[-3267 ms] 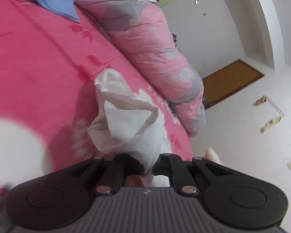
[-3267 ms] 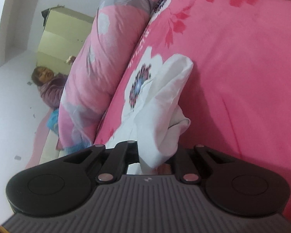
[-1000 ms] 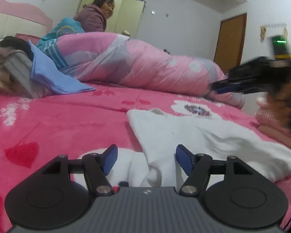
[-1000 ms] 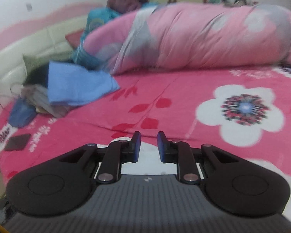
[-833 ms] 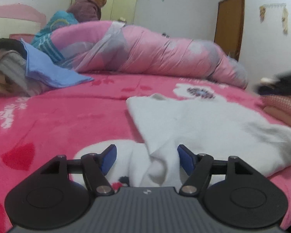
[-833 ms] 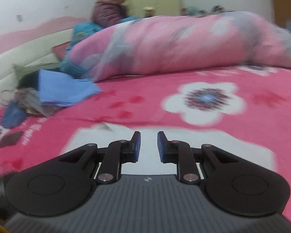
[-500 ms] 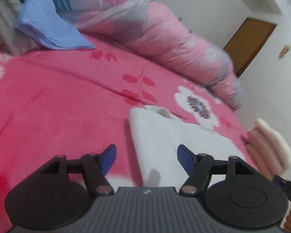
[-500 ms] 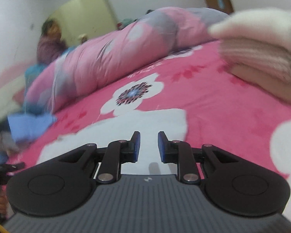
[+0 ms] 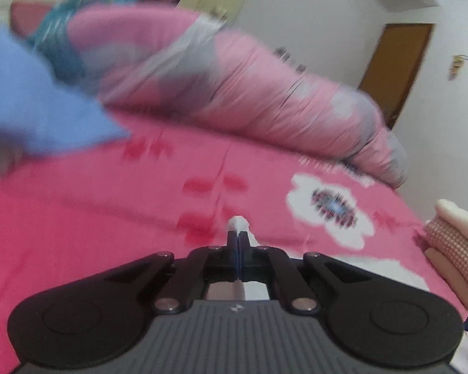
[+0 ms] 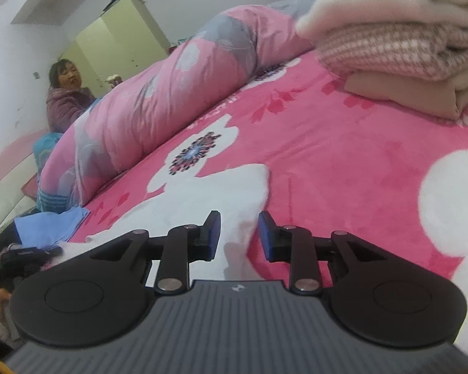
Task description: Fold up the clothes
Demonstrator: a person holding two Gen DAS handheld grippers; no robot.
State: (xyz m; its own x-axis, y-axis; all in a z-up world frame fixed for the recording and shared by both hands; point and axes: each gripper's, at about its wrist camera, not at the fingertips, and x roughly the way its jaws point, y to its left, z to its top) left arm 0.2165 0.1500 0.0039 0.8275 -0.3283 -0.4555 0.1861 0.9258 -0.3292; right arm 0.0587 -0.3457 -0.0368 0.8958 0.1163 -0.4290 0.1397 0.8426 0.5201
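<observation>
A white garment lies spread flat on the pink flowered bed cover. My left gripper is shut on an edge of it, and a small tuft of white cloth pokes out past the fingertips. The left wrist view is blurred by motion. My right gripper is open, low over the garment's right-hand end, with the cloth's edge lying between and below the jaws. The left gripper also shows at the garment's far left end.
A stack of folded clothes sits on the bed at the right. A rolled pink duvet runs along the back. A blue cloth and a clothes pile lie at the left. A person sits behind the duvet.
My left gripper has gone from open to shut on the garment's edge. My right gripper's jaws have widened from a narrow gap, and it has dropped nearer the garment's right end.
</observation>
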